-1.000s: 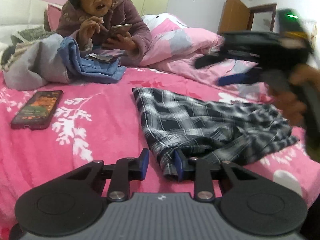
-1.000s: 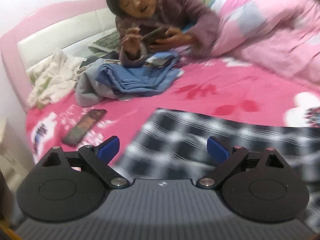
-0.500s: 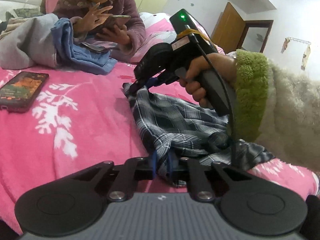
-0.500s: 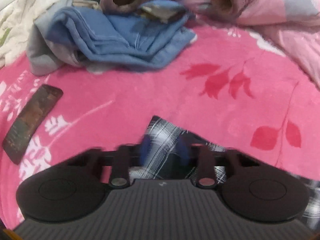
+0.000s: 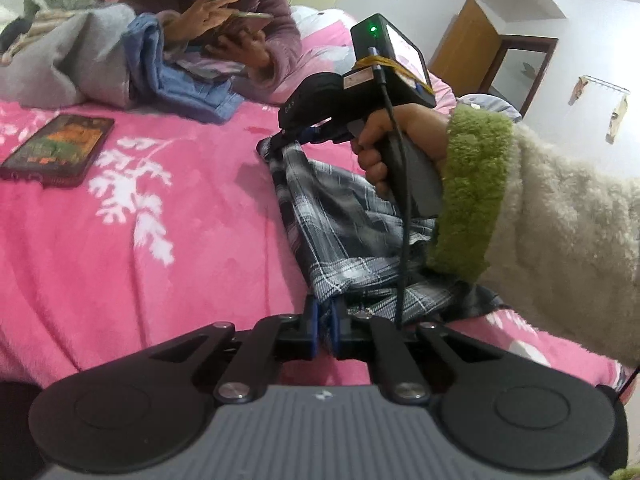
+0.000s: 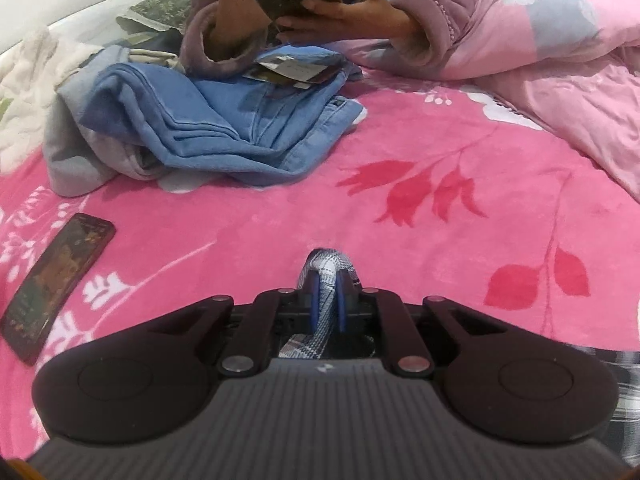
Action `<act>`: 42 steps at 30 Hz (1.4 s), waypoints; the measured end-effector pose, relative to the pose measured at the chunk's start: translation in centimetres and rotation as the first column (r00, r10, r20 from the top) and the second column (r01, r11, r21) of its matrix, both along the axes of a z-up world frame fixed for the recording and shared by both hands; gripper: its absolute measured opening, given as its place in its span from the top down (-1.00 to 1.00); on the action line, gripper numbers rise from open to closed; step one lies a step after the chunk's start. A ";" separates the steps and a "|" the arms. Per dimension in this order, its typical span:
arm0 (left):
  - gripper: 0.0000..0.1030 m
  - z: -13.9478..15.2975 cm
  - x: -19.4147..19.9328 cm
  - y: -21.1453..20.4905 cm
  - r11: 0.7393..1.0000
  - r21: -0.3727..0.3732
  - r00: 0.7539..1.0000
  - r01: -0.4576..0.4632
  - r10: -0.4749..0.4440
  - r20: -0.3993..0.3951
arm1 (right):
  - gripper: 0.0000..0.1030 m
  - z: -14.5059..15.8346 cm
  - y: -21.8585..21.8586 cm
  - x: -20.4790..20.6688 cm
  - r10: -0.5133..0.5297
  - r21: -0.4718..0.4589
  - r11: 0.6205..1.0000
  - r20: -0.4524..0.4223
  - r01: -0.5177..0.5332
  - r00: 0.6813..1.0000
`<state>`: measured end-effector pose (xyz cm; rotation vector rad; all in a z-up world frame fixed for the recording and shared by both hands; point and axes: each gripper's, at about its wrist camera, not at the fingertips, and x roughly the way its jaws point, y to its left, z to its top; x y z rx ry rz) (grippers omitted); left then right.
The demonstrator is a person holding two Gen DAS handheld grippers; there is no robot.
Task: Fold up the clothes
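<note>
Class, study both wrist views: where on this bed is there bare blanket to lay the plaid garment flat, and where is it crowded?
Bare pink blanket lies between the plaid garment, the phone and the pink quilt. Crowded: the blue and grey clothes pile, with a person's hands behind it. The left gripper is shut on the garment; the right gripper's jaws are closing on it.

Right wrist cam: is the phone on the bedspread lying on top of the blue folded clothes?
No. The phone lies flat on the pink bedspread, apart from the blue folded clothes.
</note>
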<state>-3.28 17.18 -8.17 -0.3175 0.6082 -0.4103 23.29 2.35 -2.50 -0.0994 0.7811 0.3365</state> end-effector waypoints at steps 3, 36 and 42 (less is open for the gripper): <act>0.88 0.2 0.0 -0.1 1.000 0.026 1.000 0.008 -0.008 -0.016 | 0.87 -0.7 -0.1 0.7 -0.015 0.038 0.999 -0.010 0.015 1.000; 0.53 2.4 1.4 -6.1 0.943 0.332 1.000 0.010 -0.013 0.008 | 0.41 -0.1 -26.2 -17.1 -0.226 0.091 0.972 0.125 0.215 0.966; -0.26 2.3 1.1 -6.7 0.906 0.420 0.998 -0.058 0.049 0.031 | 0.42 -4.6 -32.4 -17.4 -0.345 0.130 0.935 0.107 0.331 0.933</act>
